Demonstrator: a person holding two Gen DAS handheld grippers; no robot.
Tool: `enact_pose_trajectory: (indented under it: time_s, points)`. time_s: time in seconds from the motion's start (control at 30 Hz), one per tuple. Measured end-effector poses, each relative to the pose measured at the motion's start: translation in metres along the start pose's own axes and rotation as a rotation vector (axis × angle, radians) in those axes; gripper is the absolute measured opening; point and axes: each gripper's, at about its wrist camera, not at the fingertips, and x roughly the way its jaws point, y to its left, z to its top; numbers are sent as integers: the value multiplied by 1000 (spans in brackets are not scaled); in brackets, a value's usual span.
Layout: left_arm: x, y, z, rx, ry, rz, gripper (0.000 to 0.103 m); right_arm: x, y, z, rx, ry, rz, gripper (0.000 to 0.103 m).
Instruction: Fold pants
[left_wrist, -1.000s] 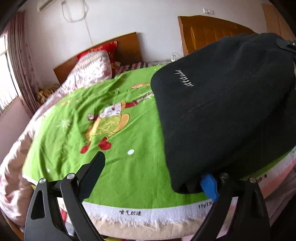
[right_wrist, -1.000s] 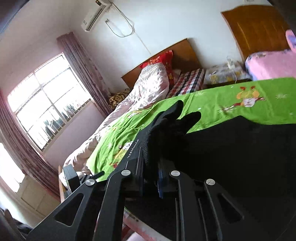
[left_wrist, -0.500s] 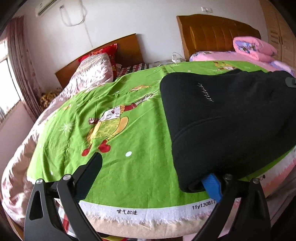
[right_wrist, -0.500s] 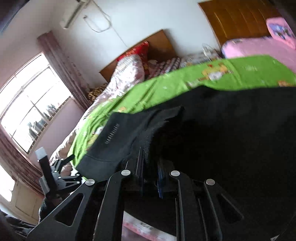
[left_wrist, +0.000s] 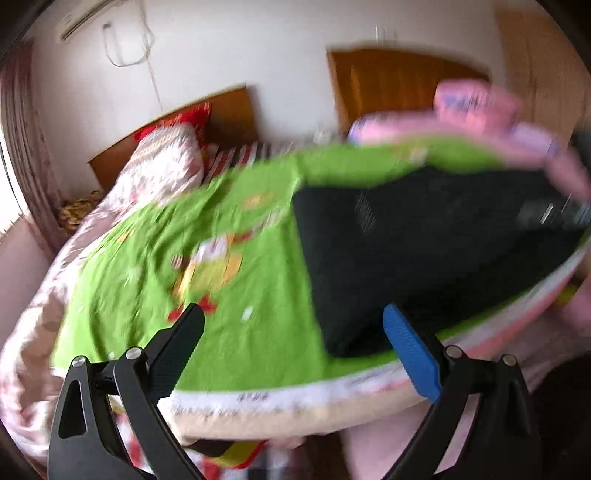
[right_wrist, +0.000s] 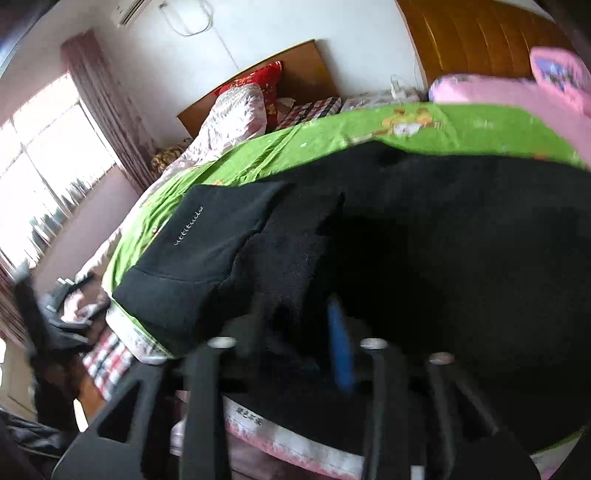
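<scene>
The black pants (left_wrist: 413, 254) lie folded on the green cartoon bedsheet (left_wrist: 236, 295), near the bed's front right edge. My left gripper (left_wrist: 295, 343) is open and empty, just in front of the pants' near corner. In the right wrist view the pants (right_wrist: 424, 240) fill the middle, with white lettering on the left fold. My right gripper (right_wrist: 295, 325) sits at the pants' near edge with black cloth between its fingers; the view is blurred and the jaws look slightly parted.
A floral quilt (left_wrist: 162, 170) and a red pillow (left_wrist: 177, 118) lie at the headboard. Pink bedding (left_wrist: 476, 107) is piled on the far right. A window with curtains (right_wrist: 55, 158) is on the left. The bed's front edge (left_wrist: 280, 410) is close below the grippers.
My left gripper has let go of the pants' corner and pulled back. The pants have come down flat on the sheet. My right gripper's fingers have spread a little.
</scene>
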Motion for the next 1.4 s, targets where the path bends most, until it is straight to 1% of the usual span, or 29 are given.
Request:
enact_pose_trajectory:
  time_s: [0.03,0.07,0.1,0.13,0.17,0.23,0.3,0.4,0.43,0.47,0.5,0.67,0.73,0.77,0.8,0.83,0.87,0.9,0.93,0.97,1.0,1.03,1.1,1.17,1.2,1.27,1.3,1.33,1.4]
  points:
    - [-8,3,10,-43,-39,-41,102,-4,3,3,-21,-26,1,70]
    - [-11,5,19,-78,-69,-73,102,-7,12,10,-74,-50,-11,70]
    - [-10,5,32,-124,-95,-131,102,-6,20,14,-118,-62,-31,70]
    - [-3,1,40,-141,-97,-171,102,-3,29,17,-167,-73,-50,70]
    - [7,-4,46,-146,-91,-196,101,0,40,19,-217,-80,-60,70]
    - [37,-24,53,-129,-44,-201,101,13,63,16,-328,-68,-68,69]
    - [66,-41,46,-108,22,-208,101,28,75,5,-397,-24,-92,69]
    - [93,-60,24,-49,107,-159,101,44,68,-13,-416,37,-105,69]
    - [99,-64,15,-24,124,-137,101,48,64,-16,-408,47,-91,68]
    - [100,-64,9,-10,124,-130,101,49,60,-19,-401,45,-74,68]
    - [98,-64,6,-7,98,-131,101,49,58,-22,-397,33,-60,68]
    - [101,-63,6,1,127,-121,102,48,58,-23,-414,43,-52,71]
    - [99,-64,17,13,168,-113,101,45,57,-14,-401,107,-15,74]
    - [97,-64,27,28,169,-107,101,43,56,-6,-400,123,3,74]
    - [87,-65,45,50,136,-97,101,37,55,5,-413,105,8,74]
    - [84,-64,58,57,117,-97,101,35,55,15,-424,86,-8,75]
    - [83,-65,78,62,99,-111,101,36,55,24,-434,76,-28,76]
    - [88,-66,93,67,99,-131,101,42,56,37,-446,78,-25,77]
    - [94,-68,103,74,101,-145,101,48,57,44,-454,83,-1,77]
    - [111,-72,115,90,110,-144,101,57,58,51,-457,97,33,77]
    - [129,-73,120,94,141,-126,101,72,59,55,-457,137,63,77]
    - [149,-72,122,88,193,-106,101,84,59,57,-459,171,77,77]
    - [197,-64,113,42,316,-85,101,106,57,53,-480,248,83,78]
    - [221,-56,102,10,379,-90,101,109,53,48,-511,244,89,79]
    - [223,-52,98,3,375,-99,101,108,50,48,-512,241,103,79]
    - [218,-53,98,9,350,-90,101,104,43,50,-487,236,79,79]
    - [215,-55,98,18,335,-70,101,100,39,50,-473,215,35,80]
    - [212,-56,97,23,319,-45,101,93,37,51,-456,186,10,80]
    - [197,-63,98,41,267,4,101,74,36,49,-432,122,8,80]
